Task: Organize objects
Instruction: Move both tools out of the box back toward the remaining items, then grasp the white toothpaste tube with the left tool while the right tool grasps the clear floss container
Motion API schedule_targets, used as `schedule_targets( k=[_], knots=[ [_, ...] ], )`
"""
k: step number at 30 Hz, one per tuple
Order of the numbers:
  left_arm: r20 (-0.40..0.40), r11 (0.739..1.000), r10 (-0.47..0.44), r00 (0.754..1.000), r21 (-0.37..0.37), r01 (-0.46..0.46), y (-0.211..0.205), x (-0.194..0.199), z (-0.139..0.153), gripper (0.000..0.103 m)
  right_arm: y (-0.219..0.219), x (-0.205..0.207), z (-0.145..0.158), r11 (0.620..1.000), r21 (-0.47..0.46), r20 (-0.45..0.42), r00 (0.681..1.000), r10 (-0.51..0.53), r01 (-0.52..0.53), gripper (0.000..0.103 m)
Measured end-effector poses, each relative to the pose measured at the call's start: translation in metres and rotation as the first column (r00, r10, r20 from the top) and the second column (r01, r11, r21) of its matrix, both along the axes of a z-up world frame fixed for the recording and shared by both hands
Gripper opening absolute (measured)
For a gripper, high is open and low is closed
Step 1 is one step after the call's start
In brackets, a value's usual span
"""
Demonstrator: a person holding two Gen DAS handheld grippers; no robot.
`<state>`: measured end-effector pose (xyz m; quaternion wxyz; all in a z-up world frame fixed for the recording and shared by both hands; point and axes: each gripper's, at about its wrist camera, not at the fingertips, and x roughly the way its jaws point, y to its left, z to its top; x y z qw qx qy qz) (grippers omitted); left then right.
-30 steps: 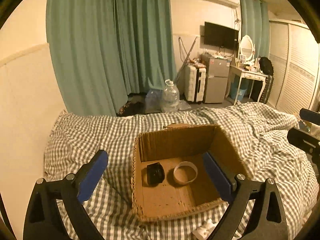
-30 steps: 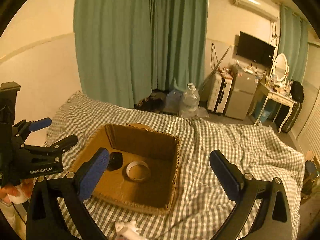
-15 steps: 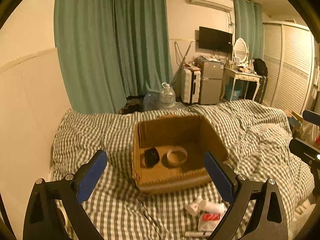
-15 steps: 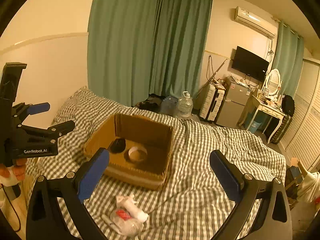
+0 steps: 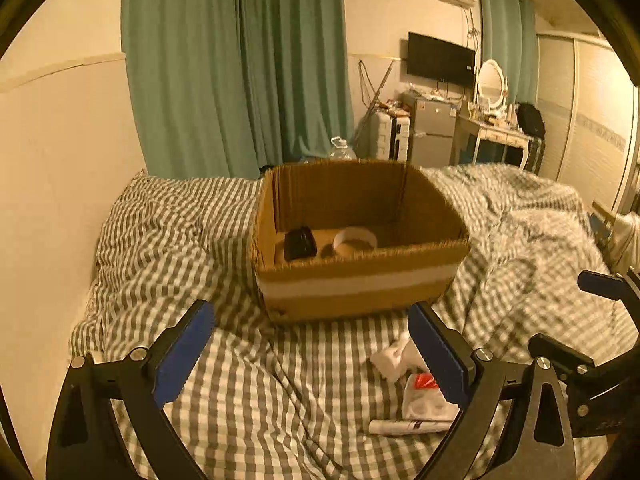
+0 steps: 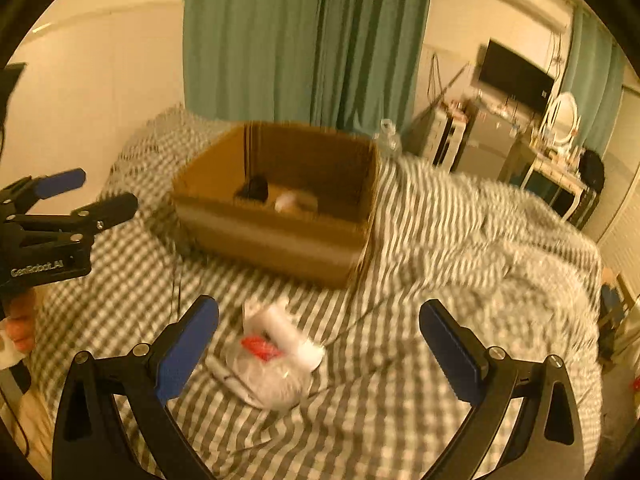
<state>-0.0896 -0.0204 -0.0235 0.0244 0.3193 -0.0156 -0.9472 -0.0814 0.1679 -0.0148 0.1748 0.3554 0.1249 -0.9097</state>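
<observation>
Checked bed (image 5: 240, 380), both grippers level, jaws spread

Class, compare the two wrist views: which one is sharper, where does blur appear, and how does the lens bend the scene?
Left wrist view: mostly sharp, the cardboard box crisp, only the blanket at right smeared. Right wrist view: motion blur throughout, smearing the box and the white packets. Both: warm dim light, fisheye curving, dark round border; each open tool stays sharp.

A lived-in bedroom: a bed under a checked duvet (image 5: 224, 360), green curtains (image 5: 240, 68), a wall-mounted television (image 5: 441, 60), a mirrored dressing table (image 5: 496, 130) and a small fridge (image 5: 434, 128).
</observation>
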Motion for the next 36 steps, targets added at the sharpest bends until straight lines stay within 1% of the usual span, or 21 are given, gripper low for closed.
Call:
schedule_targets(
  k=[3,5,8,10,12,14,16,18,22,24,27,28,30,31,33,34,35,36],
  knots=[
    [0.038,1.0,-0.006,0.999,-0.016,0.007,0.008,0.001,-0.03,0.1,-0.002,-0.004,-0.027,1.0,-0.004,0.054,0.999,0.0,0.0,0.101],
    [0.071,1.0,-0.003,0.997,-0.017,0.005,0.011,-0.001,-0.051,0.1,-0.006,-0.006,-0.048,1.0,0.016,0.084,0.997,-0.001,0.0,0.101],
    [0.126,1.0,-0.012,0.992,-0.007,0.013,0.013,-0.006,-0.084,0.1,-0.009,-0.006,-0.068,0.999,0.044,0.111,0.994,-0.007,0.002,0.101],
    [0.141,1.0,-0.028,0.99,0.003,0.028,0.016,-0.005,-0.1,0.1,-0.006,-0.006,-0.08,0.999,0.039,0.139,0.99,-0.008,0.003,0.101],
    [0.165,0.998,-0.064,0.984,0.02,0.061,0.023,-0.003,-0.115,0.1,-0.001,-0.006,-0.088,0.999,0.033,0.152,0.988,-0.019,0.014,0.101],
    [0.204,0.993,-0.116,0.972,0.025,0.113,0.034,-0.001,-0.13,0.1,0.007,-0.007,-0.093,0.999,0.025,0.162,0.986,-0.037,0.033,0.101],
    [0.241,0.987,-0.152,0.959,-0.005,0.158,0.044,0.002,-0.143,0.1,0.015,-0.009,-0.095,0.998,0.014,0.17,0.984,-0.061,0.059,0.101],
    [0.256,0.981,-0.183,0.949,-0.013,0.193,0.051,0.005,-0.149,0.1,0.021,-0.008,-0.093,0.997,0.008,0.173,0.982,-0.074,0.074,0.101],
    [0.255,0.966,-0.249,0.934,0.002,0.257,0.06,0.01,-0.151,0.1,0.029,-0.009,-0.093,0.996,-0.009,0.177,0.98,-0.089,0.092,0.101],
    [0.284,0.949,-0.305,0.909,0.018,0.313,0.069,0.01,-0.155,0.1,0.031,-0.012,-0.095,0.995,-0.023,0.193,0.977,-0.095,0.102,0.101],
    [0.317,0.932,-0.333,0.888,-0.033,0.361,0.084,0.01,-0.165,0.1,0.034,-0.014,-0.098,0.993,-0.041,0.21,0.972,-0.103,0.114,0.101],
    [0.316,0.931,-0.331,0.889,-0.042,0.362,0.086,0.008,-0.167,0.1,0.035,-0.015,-0.098,0.992,-0.044,0.214,0.971,-0.108,0.12,0.101],
    [0.308,0.936,-0.329,0.893,-0.018,0.351,0.089,0.002,-0.169,0.1,0.036,-0.017,-0.1,0.991,-0.046,0.22,0.969,-0.115,0.128,0.1],
    [0.303,0.935,-0.337,0.892,-0.004,0.354,0.09,-0.001,-0.17,0.098,0.037,-0.017,-0.101,0.99,-0.047,0.223,0.967,-0.12,0.134,0.1],
    [0.297,0.926,-0.369,0.881,0.039,0.375,0.091,-0.005,-0.173,0.087,0.041,-0.02,-0.104,0.986,-0.047,0.232,0.962,-0.145,0.159,0.1],
    [0.303,0.92,-0.386,0.872,0.061,0.386,0.091,-0.005,-0.175,0.071,0.042,-0.02,-0.104,0.985,-0.053,0.239,0.96,-0.146,0.163,0.1],
    [0.31,0.913,-0.405,0.861,0.081,0.4,0.091,-0.004,-0.176,0.06,0.044,-0.021,-0.105,0.984,-0.062,0.244,0.959,-0.146,0.166,0.1],
    [0.303,0.909,-0.412,0.859,0.075,0.409,0.091,-0.002,-0.175,0.058,0.046,-0.021,-0.105,0.983,-0.065,0.245,0.958,-0.149,0.17,0.1]
  ],
)
